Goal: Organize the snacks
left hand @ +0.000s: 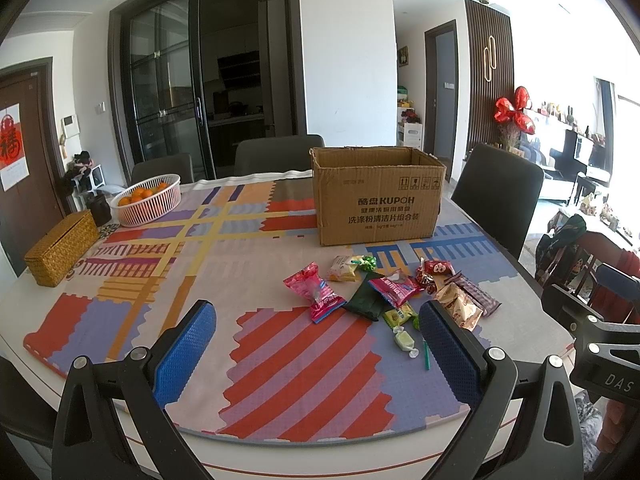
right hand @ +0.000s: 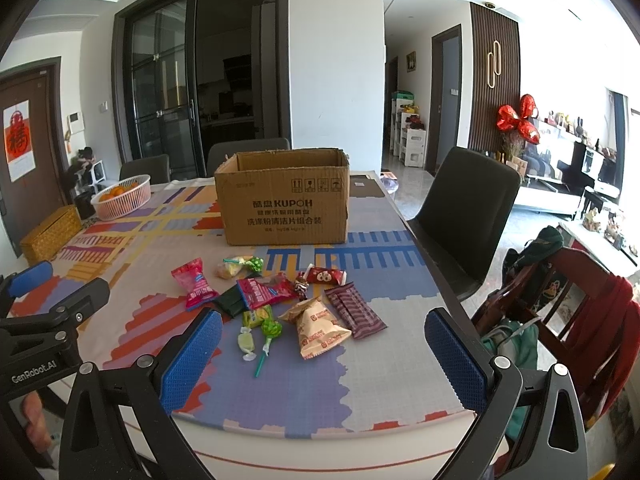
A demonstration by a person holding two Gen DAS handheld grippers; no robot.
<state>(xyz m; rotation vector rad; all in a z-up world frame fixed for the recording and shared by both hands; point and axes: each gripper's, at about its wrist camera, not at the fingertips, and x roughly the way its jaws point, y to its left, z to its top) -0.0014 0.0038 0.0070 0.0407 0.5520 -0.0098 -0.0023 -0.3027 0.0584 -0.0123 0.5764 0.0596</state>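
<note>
A pile of wrapped snacks lies on the patterned table mat [left hand: 280, 344] in front of an open cardboard box [left hand: 378, 204] [right hand: 284, 208]. Among them are a pink packet [left hand: 316, 292] [right hand: 196, 284], a tan packet [right hand: 318, 328] [left hand: 460, 306], a purple striped bar [right hand: 354, 310], a green lollipop [right hand: 270, 330] and a pale green candy [left hand: 404, 340] [right hand: 246, 342]. My left gripper [left hand: 316, 324] is open, above the near table edge, left of the pile. My right gripper [right hand: 324, 330] is open too, with the snacks just beyond its blue fingers [right hand: 192, 356]. Neither holds anything.
A white basket of oranges [left hand: 148, 200] and a woven box [left hand: 60, 248] stand at the far left. Dark chairs [right hand: 468, 208] ring the table. A wooden chair with red cloth [right hand: 592, 320] stands at the right. The other gripper's body [right hand: 44, 340] shows at left.
</note>
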